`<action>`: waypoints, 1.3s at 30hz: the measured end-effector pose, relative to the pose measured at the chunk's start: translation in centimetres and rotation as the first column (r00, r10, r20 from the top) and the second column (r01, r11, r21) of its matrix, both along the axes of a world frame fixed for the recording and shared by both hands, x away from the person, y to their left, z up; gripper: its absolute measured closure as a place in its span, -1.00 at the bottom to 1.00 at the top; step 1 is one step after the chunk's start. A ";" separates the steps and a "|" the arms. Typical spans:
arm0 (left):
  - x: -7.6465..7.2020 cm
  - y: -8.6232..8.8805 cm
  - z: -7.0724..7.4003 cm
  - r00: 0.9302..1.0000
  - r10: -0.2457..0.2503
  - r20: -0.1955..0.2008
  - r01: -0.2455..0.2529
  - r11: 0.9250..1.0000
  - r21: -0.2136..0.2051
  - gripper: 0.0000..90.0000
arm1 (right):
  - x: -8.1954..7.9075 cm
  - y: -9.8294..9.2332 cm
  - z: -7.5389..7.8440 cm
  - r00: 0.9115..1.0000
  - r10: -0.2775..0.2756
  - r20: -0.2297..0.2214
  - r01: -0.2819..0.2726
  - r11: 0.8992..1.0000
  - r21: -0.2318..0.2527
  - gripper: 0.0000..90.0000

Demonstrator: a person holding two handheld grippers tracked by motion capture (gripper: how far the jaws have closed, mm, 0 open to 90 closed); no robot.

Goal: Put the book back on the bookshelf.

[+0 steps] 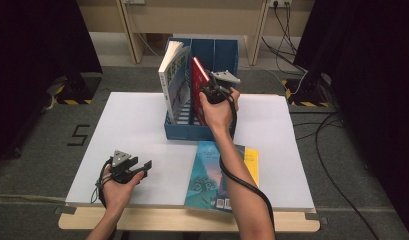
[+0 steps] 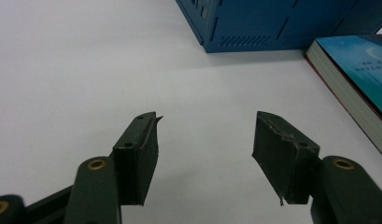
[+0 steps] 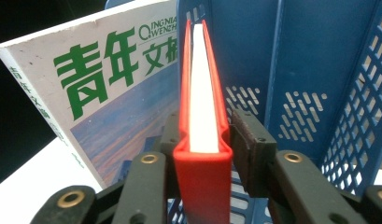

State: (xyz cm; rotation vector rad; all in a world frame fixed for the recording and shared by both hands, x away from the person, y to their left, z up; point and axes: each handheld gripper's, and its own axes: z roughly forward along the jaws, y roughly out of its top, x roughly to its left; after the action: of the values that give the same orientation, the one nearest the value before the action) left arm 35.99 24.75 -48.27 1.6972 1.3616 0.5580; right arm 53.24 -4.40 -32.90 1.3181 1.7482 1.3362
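One blue rack (image 1: 202, 131) holds two books, the red book (image 3: 202, 154) clamped by the right gripper (image 3: 201, 140); two more lie flat; the left gripper (image 2: 205, 140) rests wide open, empty.

Matt white sheet (image 1: 137, 130) on the table, smooth and paper-like. The blue rack (image 3: 319, 84) looks like hard plastic, perforated with slots. The red book (image 3: 202, 140) has a glossy cover around plain white pages. The magazine (image 3: 100, 93) is shiny printed paper. Left pads (image 2: 137, 158) are matt black, possibly rubber, frayed at the edges. The teal book (image 2: 361, 65) is faintly glossy.
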 end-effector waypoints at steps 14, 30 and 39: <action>0.0 0.1 0.1 1.000 0.001 0.003 -0.001 1.000 -0.001 -0.12 | 0.2 0.6 1.0 0.997 -0.036 -0.064 0.034 0.999 -0.030 0.75; 0.0 0.1 0.0 1.000 0.000 0.002 0.000 1.000 -0.002 -0.12 | 0.3 0.5 0.5 0.998 -0.062 0.009 0.062 0.998 -0.033 0.79; 0.1 0.3 0.0 1.000 0.008 0.002 -0.008 1.000 -0.005 -0.12 | 0.6 0.8 0.6 0.997 -0.067 0.025 0.068 0.997 -0.034 0.79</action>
State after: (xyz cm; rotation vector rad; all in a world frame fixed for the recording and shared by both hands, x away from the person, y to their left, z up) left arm 36.05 25.05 -48.28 1.6873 1.3681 0.5596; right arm 53.82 -3.56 -32.26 1.3256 1.6884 1.2739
